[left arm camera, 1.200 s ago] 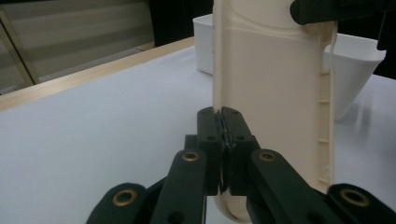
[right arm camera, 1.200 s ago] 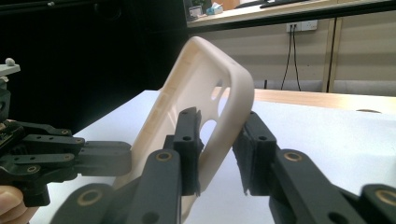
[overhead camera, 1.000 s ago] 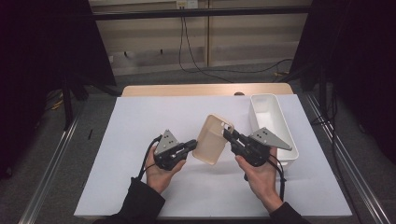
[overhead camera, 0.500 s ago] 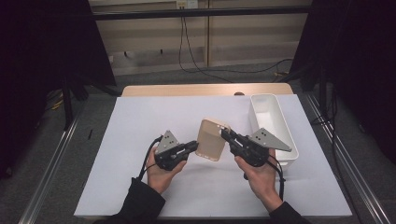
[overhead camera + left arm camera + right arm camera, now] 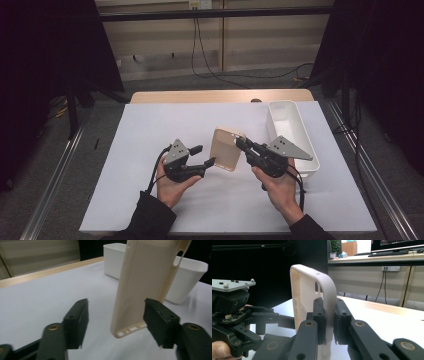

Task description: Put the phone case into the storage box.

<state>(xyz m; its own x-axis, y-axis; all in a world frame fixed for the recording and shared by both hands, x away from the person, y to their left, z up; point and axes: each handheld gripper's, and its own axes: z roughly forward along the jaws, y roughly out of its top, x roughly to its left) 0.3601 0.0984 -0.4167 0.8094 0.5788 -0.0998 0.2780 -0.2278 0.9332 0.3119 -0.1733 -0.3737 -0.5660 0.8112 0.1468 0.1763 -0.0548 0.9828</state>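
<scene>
One phone case [image 5: 227, 149] | right gripper [image 5: 242, 145] clamps its edge | left gripper [image 5: 204, 156] just opened, case between jaws

one phone case [image 5: 227, 149], one white bin [image 5: 292, 131], two grippers [image 5: 204, 156]

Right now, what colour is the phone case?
Pale beige phone case; clearest in the left gripper view.

Phone case [image 5: 142, 287] runs off the top edge in the left gripper view; the white bin [image 5: 186, 281] sits partly hidden behind it.
</scene>
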